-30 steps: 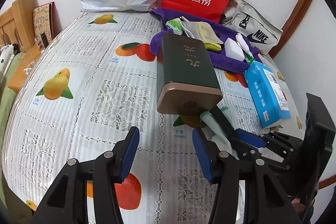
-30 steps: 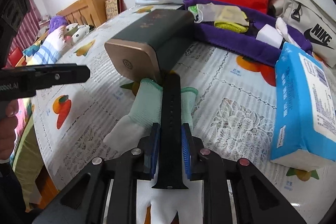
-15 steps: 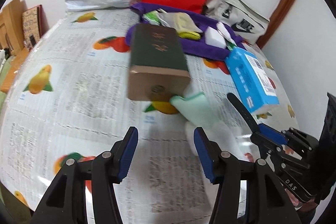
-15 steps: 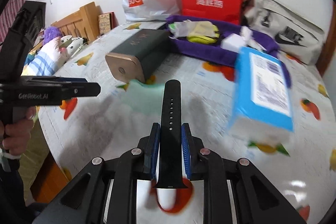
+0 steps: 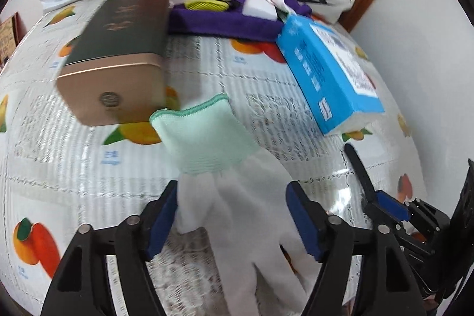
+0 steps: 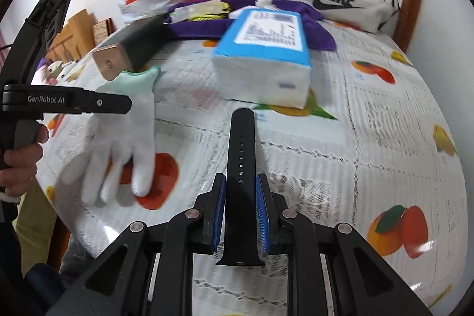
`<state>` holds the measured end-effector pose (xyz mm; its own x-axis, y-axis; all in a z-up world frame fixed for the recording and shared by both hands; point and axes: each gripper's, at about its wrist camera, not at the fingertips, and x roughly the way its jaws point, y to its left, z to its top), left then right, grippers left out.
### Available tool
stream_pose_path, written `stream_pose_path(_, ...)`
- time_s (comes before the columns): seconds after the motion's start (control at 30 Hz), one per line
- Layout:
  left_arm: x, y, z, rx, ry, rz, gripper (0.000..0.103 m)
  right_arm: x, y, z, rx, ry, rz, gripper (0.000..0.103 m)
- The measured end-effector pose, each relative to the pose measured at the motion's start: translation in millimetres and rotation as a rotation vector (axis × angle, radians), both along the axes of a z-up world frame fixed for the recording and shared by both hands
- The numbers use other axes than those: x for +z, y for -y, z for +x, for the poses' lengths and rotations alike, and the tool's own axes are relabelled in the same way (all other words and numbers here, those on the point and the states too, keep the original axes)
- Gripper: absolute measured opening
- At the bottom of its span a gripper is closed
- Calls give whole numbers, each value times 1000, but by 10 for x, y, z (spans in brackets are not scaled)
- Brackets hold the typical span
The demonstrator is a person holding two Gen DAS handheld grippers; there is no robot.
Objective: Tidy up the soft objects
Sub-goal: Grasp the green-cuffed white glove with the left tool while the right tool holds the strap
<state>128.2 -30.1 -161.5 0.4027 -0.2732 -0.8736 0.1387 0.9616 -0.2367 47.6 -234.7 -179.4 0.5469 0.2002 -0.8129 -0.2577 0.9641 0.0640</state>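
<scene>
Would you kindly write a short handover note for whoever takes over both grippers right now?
Left gripper: open, jaws just widened, hovering over the white glove, not gripping it.
Right gripper: shut on the black watch strap.
Glove lies flat on the tablecloth beside the green tin; other soft items sit on the purple cloth.
Done: strap picked up.
Left: grasp the glove, then place both, probably on the purple cloth.

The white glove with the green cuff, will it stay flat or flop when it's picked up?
The glove lies limp and flat on the tablecloth, so it will probably droop. Its knit looks thin, likely light. The left gripper, jaws just opening, straddles it.
</scene>
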Motion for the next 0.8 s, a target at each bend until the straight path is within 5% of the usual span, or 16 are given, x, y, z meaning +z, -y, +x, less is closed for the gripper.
stream_pose_path(0.13,-24,163,14,-30,14,58,86,-68,23,17,-25,10,29,22)
stream_pose_path(0.27,-60,249,25,-46,37,104,96,-84,9,75,-33,30,71,36)
stream_pose_path(0.5,-130,328,55,-52,76,216,96,-112,-120,109,-22,90,2,38)
stream_pose_path(0.57,-126,302,36,-61,90,227,87,-113,-97,111,-41,104,-14,23)
stream_pose_path(0.7,-59,274,-3,-81,93,221,55,-100,-59,138,-55,92,-2,21)
stream_pose_path(0.77,-19,249,-19,-101,76,202,27,-83,-90,137,-52,93,-17,21)
stream_pose_path(0.8,-5,232,-31,-109,69,190,25,-82,-98,143,-52,88,-14,21)
